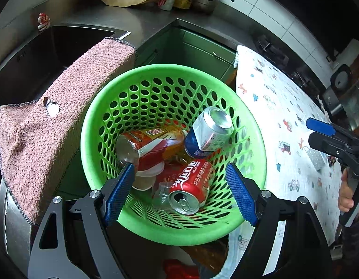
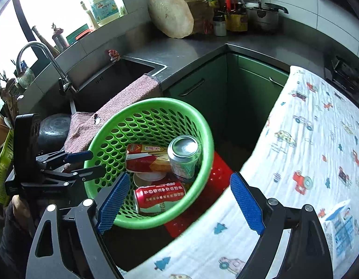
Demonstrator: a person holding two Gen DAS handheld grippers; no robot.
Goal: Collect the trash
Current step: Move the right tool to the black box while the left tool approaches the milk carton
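A green perforated basket (image 1: 254, 125) holds a red cola can (image 1: 191, 186), a silver and blue can (image 1: 209, 132), an orange-labelled bottle (image 1: 154, 144) and plastic cups (image 1: 147, 179). My left gripper (image 1: 179, 166) hangs open above the basket's near side, with nothing between its fingers. In the right wrist view the basket (image 2: 202, 125) sits left of centre, and my right gripper (image 2: 179, 179) stands open and empty over its near right rim. The left gripper (image 2: 93, 164) shows at the basket's left edge. A white and blue carton (image 2: 340, 227) lies on the table at the right.
A printed white tablecloth (image 2: 307, 139) covers the table right of the basket. A pink towel (image 1: 51, 139) drapes over the sink's edge (image 1: 119, 32) on the left. Something red and perforated (image 2: 216, 174) lies under the basket. Green cabinets (image 2: 202, 86) and a cluttered counter stand behind.
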